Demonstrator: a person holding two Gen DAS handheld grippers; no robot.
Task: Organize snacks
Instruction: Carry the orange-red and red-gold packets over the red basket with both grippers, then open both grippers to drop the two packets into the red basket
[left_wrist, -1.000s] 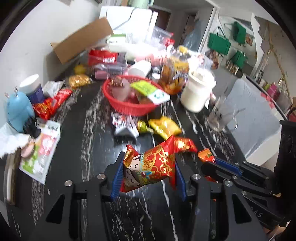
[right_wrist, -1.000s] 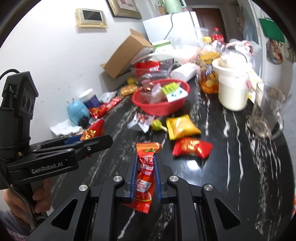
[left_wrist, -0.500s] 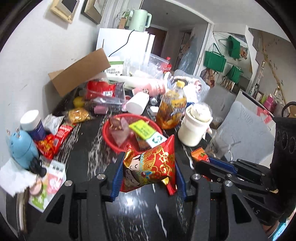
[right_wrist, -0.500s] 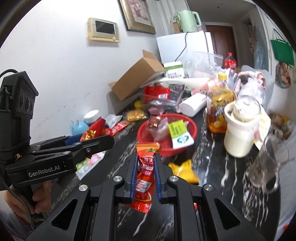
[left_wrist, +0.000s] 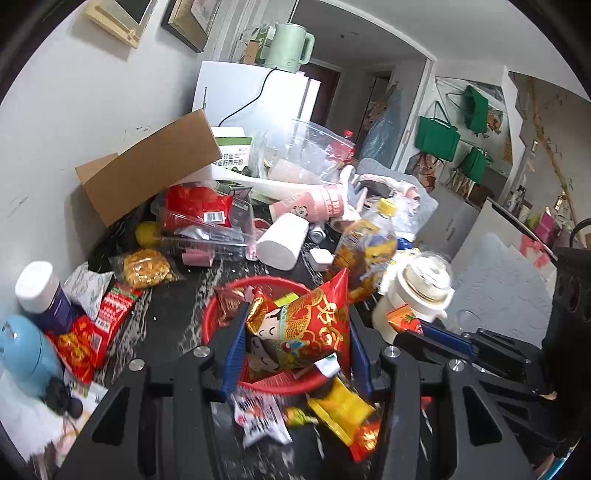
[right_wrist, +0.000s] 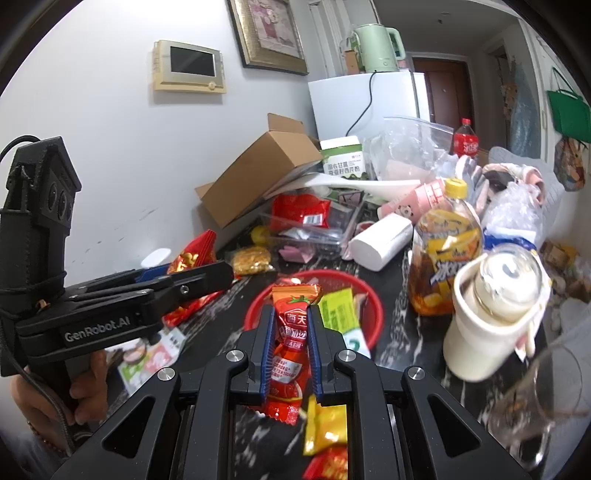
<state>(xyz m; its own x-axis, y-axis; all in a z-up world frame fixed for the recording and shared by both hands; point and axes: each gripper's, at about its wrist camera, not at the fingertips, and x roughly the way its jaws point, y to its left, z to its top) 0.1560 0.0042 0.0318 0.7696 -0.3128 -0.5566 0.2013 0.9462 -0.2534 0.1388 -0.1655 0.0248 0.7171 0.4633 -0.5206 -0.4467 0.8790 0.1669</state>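
My left gripper is shut on a red and gold snack packet with a cartoon figure, held in the air over the near side of the red basket. In the right wrist view, my right gripper is shut on a narrow red-orange tomato sachet, held upright in front of the same red basket. The basket holds a green-yellow packet and other wrapped snacks. Each gripper shows in the other's view: the right gripper beside me, the left gripper at the left.
Loose snacks lie on the black marble table before the basket: a yellow packet and a white one. A white lidded jug, an iced-tea bottle and a glass stand at the right. A cardboard box and clutter fill the back.
Both grippers have moved forward and upward with their packets still clamped. The red basket, far ahead before, now sits directly below and behind the held packets.
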